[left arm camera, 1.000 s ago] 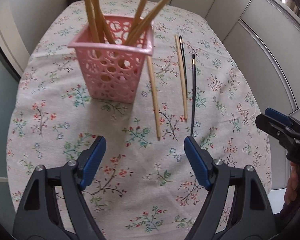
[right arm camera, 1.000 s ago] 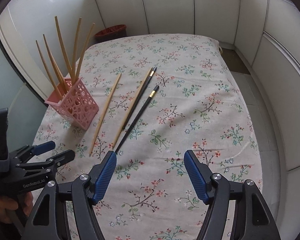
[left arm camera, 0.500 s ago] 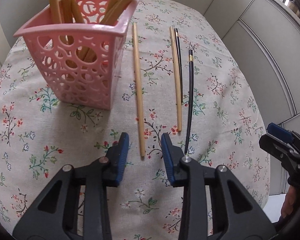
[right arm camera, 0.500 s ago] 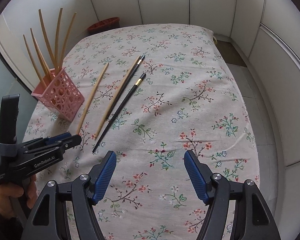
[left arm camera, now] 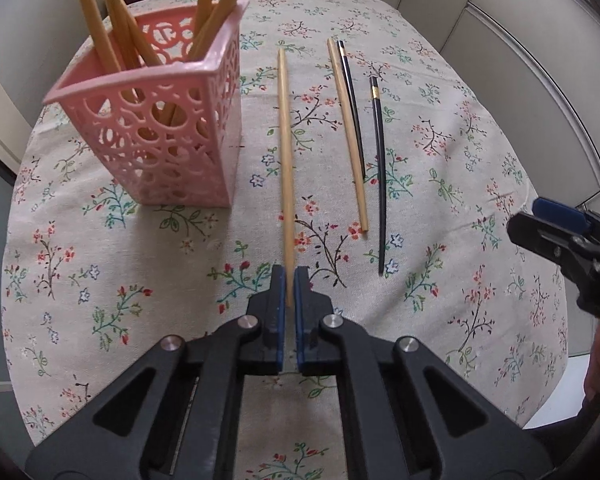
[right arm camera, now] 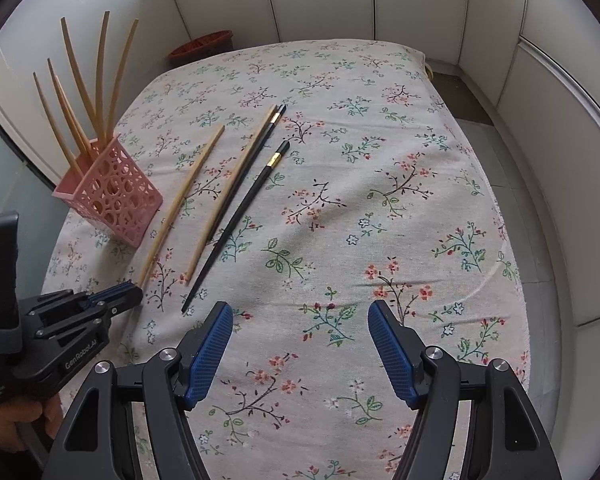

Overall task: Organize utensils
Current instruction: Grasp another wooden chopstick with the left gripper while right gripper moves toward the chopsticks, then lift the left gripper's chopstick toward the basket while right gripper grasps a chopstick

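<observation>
Between the left tool's seemingly shut pads, bamboo chopstick's near end

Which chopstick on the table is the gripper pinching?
The left gripper pinches the near tip of the lone bamboo chopstick, the one lying closest to the pink basket. The other bamboo one and both black ones lie untouched.

White lettering reading "GenRobot.AI" is showing on the black body of the left tool — seen in the right wrist view. Smaller print is sitting lower on that body — too tiny to read.
</observation>
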Action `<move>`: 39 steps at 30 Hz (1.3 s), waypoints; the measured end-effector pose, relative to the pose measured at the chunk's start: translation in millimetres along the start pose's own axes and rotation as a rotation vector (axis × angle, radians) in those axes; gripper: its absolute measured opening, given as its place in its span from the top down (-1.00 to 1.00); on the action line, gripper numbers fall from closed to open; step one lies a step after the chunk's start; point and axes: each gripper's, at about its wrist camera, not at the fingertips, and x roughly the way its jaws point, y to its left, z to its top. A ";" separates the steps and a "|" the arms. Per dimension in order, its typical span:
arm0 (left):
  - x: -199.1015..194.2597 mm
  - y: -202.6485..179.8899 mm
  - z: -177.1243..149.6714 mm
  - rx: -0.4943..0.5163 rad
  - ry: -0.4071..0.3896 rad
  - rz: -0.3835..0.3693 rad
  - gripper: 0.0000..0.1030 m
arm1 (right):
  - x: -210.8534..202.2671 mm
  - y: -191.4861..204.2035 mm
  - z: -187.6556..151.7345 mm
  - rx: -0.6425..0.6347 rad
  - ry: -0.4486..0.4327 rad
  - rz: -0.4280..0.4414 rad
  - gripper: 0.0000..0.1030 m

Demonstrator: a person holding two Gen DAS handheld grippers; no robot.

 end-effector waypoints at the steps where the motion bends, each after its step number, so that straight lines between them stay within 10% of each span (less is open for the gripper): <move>1: -6.7 0.3 -1.2 0.016 -0.014 0.006 0.91 | 1.6 1.9 1.4 0.004 -0.001 0.010 -0.39; 6: -43.2 6.3 -4.5 0.060 -0.089 0.008 0.91 | 13.1 15.3 10.9 0.011 -0.011 0.058 -0.37; 10: -72.9 11.8 -8.0 0.097 -0.145 0.022 0.91 | 30.0 31.0 21.3 0.007 0.018 0.121 0.34; 14: -99.5 19.6 -8.6 0.093 -0.203 0.004 0.91 | 48.9 43.1 29.7 0.032 0.050 0.170 0.58; 39: -118.7 36.5 -9.0 0.063 -0.254 -0.008 0.91 | 80.9 119.1 19.2 -0.189 0.054 -0.027 0.57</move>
